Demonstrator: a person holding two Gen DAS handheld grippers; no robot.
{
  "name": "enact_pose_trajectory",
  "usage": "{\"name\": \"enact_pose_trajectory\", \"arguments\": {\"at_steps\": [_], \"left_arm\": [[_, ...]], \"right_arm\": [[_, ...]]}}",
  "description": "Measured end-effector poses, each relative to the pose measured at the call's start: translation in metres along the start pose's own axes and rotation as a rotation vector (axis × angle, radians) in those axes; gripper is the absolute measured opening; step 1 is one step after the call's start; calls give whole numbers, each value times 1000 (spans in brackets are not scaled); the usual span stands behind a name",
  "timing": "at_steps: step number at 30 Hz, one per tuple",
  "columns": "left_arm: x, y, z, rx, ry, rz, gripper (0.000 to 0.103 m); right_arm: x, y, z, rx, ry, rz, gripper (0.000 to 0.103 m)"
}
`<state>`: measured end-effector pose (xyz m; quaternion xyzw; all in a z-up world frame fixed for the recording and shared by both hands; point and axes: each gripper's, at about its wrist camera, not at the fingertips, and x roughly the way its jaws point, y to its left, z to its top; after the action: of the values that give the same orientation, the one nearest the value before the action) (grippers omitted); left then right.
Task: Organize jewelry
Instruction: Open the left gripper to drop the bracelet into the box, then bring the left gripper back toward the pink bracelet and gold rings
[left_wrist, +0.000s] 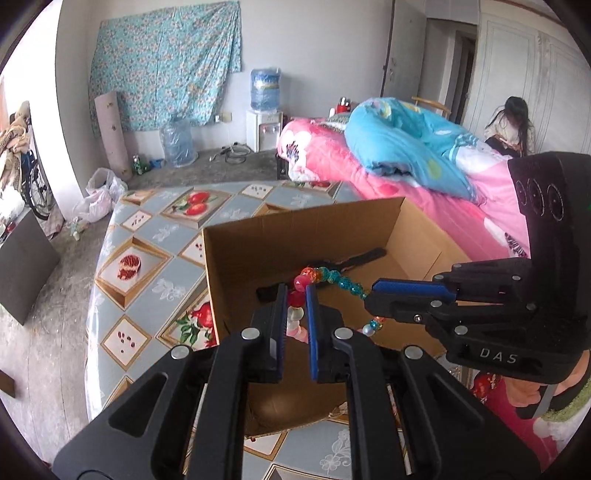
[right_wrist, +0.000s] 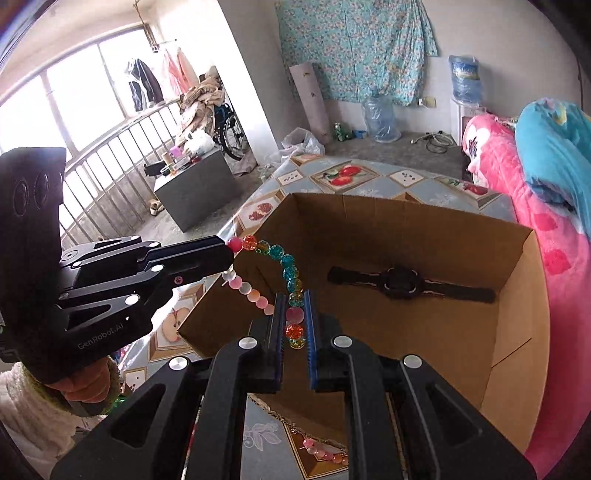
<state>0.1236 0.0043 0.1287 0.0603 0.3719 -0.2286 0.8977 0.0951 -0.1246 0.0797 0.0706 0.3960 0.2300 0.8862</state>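
A colourful bead bracelet (left_wrist: 332, 278) hangs stretched between both grippers above the open cardboard box (left_wrist: 236, 258). My left gripper (left_wrist: 295, 295) is shut on its pink beads; it also shows in the right wrist view (right_wrist: 231, 254) from the left. My right gripper (right_wrist: 294, 312) is shut on a pink and orange stretch of the bracelet (right_wrist: 284, 260); it shows in the left wrist view (left_wrist: 369, 297) from the right. A black wristwatch (right_wrist: 400, 284) lies flat on the box floor. Another pink bead bracelet (right_wrist: 325, 452) lies on the table in front of the box (right_wrist: 513, 332).
The box stands on a table with a fruit-patterned cloth (left_wrist: 147, 258). A bed with pink and blue quilts (left_wrist: 406, 155) lies right of the table. A grey cabinet (right_wrist: 195, 184) stands on the floor to the left.
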Motion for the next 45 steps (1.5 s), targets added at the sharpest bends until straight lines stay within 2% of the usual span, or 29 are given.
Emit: {"name": "enact_pose_trajectory", "arguments": {"at_steps": [6, 8, 11, 14, 18, 23, 24, 27, 28, 31, 36, 39, 42, 45], "left_arm": [[45, 11, -9, 10, 150, 47, 9], [56, 11, -8, 29, 164, 76, 13], [60, 8, -5, 64, 136, 141, 22], [57, 11, -5, 48, 114, 139, 23], [46, 16, -7, 22, 70, 138, 23], [16, 18, -10, -10, -24, 106, 23], [8, 18, -11, -16, -43, 96, 23], [-20, 14, -20, -23, -101, 63, 29], [-28, 12, -23, -21, -114, 52, 34], [-51, 2, -40, -19, -141, 13, 36], [-71, -10, -79, -36, -144, -62, 37], [-70, -16, -105, -39, -126, -77, 37], [-56, -21, -126, -43, -72, -63, 37], [-40, -22, -140, -50, -32, -44, 37]], "right_arm": [[53, -19, 4, 72, 190, 41, 10], [76, -28, 10, 117, 267, 45, 11], [94, -41, 18, 174, 311, 32, 11], [94, -48, 22, 218, 292, 55, 11], [77, -46, 22, 188, 220, 46, 11], [46, -41, 21, 150, 121, 33, 12], [38, -40, 22, 142, 99, 36, 14], [4, -29, 18, 107, 7, 36, 41], [-10, -25, 13, 90, -27, 36, 44], [-48, -13, -7, 50, -114, 57, 44], [-95, -5, -64, 40, -219, 96, 44], [-102, -10, -101, 87, -210, 102, 44], [-89, -24, -127, 147, -133, 16, 44], [-69, -44, -135, 210, -58, -40, 36]]}}
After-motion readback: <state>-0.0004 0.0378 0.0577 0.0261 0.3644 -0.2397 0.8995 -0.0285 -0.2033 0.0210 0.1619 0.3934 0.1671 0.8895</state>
